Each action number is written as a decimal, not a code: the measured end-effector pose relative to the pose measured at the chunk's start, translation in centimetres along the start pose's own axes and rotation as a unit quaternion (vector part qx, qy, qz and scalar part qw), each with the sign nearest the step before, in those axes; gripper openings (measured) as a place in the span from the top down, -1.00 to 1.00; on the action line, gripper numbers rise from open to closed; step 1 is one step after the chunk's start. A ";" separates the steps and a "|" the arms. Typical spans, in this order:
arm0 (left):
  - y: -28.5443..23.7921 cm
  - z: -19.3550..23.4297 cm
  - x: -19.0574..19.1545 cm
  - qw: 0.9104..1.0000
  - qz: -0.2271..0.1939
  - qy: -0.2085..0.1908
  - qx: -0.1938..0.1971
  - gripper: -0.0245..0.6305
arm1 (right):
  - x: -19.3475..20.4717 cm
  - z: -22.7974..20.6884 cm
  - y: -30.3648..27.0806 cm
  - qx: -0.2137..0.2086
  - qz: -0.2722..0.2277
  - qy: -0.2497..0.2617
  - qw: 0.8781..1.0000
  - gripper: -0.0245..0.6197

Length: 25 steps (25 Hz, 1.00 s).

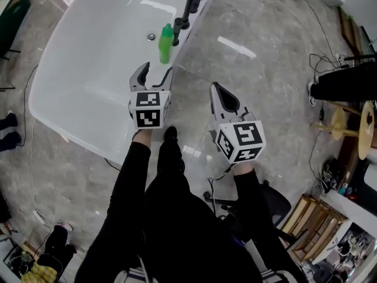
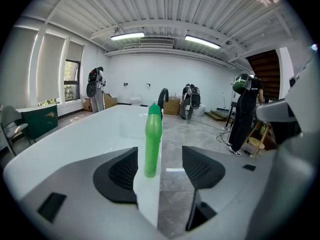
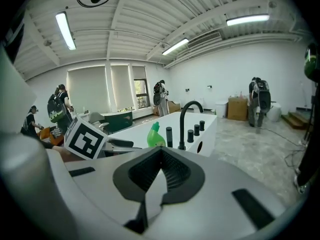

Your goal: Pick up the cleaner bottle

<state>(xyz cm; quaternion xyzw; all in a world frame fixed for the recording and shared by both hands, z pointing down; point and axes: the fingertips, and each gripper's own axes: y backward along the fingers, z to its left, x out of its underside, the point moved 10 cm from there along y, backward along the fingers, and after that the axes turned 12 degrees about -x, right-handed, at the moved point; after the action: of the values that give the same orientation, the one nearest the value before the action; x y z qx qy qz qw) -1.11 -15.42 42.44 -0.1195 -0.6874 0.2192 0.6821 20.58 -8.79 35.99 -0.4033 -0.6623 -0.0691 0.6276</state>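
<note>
The cleaner bottle, upper centre, stands untouched before the left gripper, fingers spread wide; the right gripper has fingers pressed together, empty.

Cleaner bottle base hidden behind right gripper — bathtub cut by top edge

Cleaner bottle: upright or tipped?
Upright. The green cleaner bottle stands cap up, its base flat on the rim of the white bathtub, near the black faucet.
</note>
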 end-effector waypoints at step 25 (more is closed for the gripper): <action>-12.1 -0.1 3.7 0.999 0.045 -0.013 0.010 0.07 | 2.8 -4.8 -10.8 -0.018 0.058 -0.030 0.998 0.92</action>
<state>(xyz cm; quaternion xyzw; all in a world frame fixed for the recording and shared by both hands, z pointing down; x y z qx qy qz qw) 0.44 -24.31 51.39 -0.1403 -0.6880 0.2578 0.6637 17.86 -17.59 43.95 -0.4542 -0.6552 -0.0320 0.6028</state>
